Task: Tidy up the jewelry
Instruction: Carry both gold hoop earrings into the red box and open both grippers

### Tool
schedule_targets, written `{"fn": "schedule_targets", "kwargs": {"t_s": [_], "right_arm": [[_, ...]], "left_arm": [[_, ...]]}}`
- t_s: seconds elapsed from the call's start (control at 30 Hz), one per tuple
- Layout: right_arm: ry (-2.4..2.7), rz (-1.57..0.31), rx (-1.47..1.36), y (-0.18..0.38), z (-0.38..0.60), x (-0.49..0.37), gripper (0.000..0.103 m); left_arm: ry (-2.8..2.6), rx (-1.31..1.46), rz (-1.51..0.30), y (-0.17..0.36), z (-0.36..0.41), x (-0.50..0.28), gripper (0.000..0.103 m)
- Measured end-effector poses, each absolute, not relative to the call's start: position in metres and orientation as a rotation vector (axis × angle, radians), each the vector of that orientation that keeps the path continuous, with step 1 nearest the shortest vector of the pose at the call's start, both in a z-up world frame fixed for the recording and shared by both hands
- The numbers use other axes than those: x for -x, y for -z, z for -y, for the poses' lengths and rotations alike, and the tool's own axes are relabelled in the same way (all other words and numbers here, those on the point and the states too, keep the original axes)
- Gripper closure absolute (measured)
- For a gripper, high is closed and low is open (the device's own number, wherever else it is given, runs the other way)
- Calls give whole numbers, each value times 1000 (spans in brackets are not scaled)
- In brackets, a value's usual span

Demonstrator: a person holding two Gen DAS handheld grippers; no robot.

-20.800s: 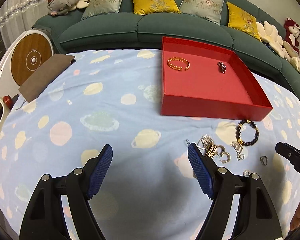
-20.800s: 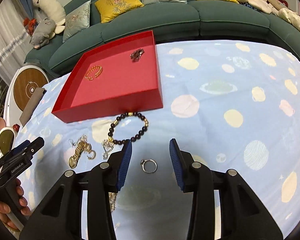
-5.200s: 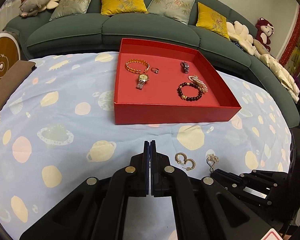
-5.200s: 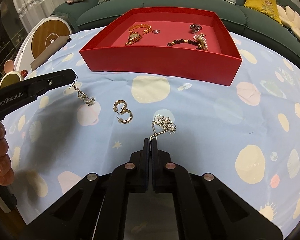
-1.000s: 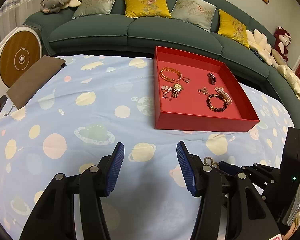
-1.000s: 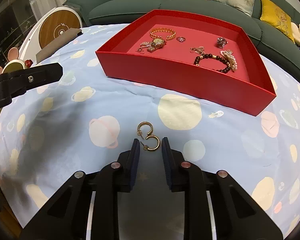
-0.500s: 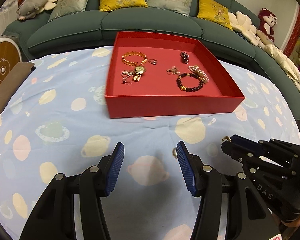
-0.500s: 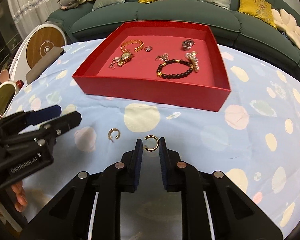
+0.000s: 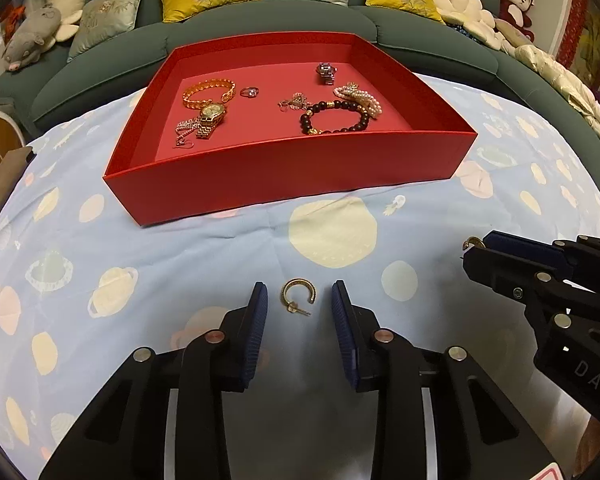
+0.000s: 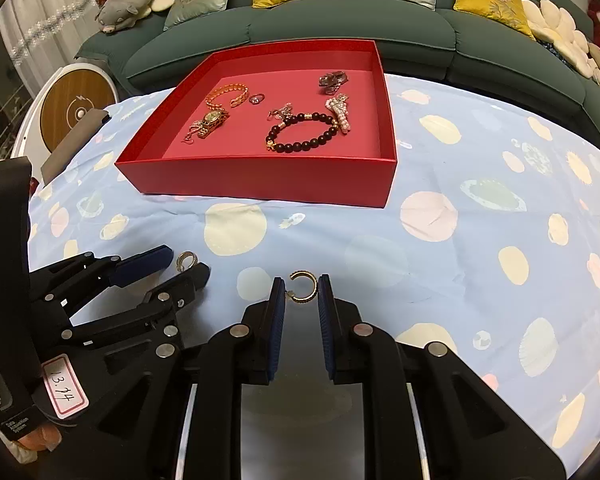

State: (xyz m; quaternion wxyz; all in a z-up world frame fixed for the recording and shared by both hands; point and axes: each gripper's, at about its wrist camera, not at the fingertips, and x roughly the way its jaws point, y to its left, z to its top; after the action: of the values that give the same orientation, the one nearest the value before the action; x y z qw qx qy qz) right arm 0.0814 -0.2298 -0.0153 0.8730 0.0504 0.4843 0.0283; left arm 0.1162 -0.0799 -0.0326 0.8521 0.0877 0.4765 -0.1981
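Note:
A red tray [image 9: 284, 168] [image 10: 260, 180] on the blue patterned cloth holds a gold bracelet [image 9: 208, 90], a gold watch [image 9: 210, 118], a ring [image 9: 249, 91], a dark bead bracelet [image 9: 334, 117], a pearl piece [image 9: 360, 98] and other small items. One gold hoop earring [image 9: 298, 296] lies on the cloth between the open pads of my left gripper [image 9: 299, 304]. A second gold hoop earring [image 10: 303, 287] sits between the narrowly open pads of my right gripper [image 10: 301, 290], touching or nearly touching them.
A green sofa [image 9: 300, 20] with cushions and plush toys curves behind the table. A round wooden-faced device [image 10: 76, 110] and a brown pouch [image 10: 74, 140] sit at the left. The right gripper's body [image 9: 540, 280] shows at the left wrist view's right edge.
My left gripper has moved in so the loose earring now lies between its pads, and it has narrowed. My right gripper still brackets the other earring.

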Motion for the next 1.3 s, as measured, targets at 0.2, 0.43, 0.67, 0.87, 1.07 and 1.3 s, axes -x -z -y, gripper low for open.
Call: {"fn": "schedule_targets", "kwargs": {"t_s": [0.2,0.43,0.67,0.87,1.07,1.3], "right_arm": [[-62,-1007,-108,13,230,-79,87],[-76,-968,-125,-4,228,-80,87],[-79,-900,-146,-32,228,-95,87],[-81,-868,-138,-47,225,-114,87],[-98,-850,-120,-56,225,-140,87],[-108,-843,-106,-54,222,-180,87]], "left_arm": [[420,-155,-1011,31,76,-120,89],[427,-110,-964,1,67,-120,89],[394,-63,-897,-38,51,-132,89],[358,-53,-880,-53,42,-152,89],[339,-86,-855,-62,40,-179,89],[320,-92,-839,-62,50,-214,89]]}}
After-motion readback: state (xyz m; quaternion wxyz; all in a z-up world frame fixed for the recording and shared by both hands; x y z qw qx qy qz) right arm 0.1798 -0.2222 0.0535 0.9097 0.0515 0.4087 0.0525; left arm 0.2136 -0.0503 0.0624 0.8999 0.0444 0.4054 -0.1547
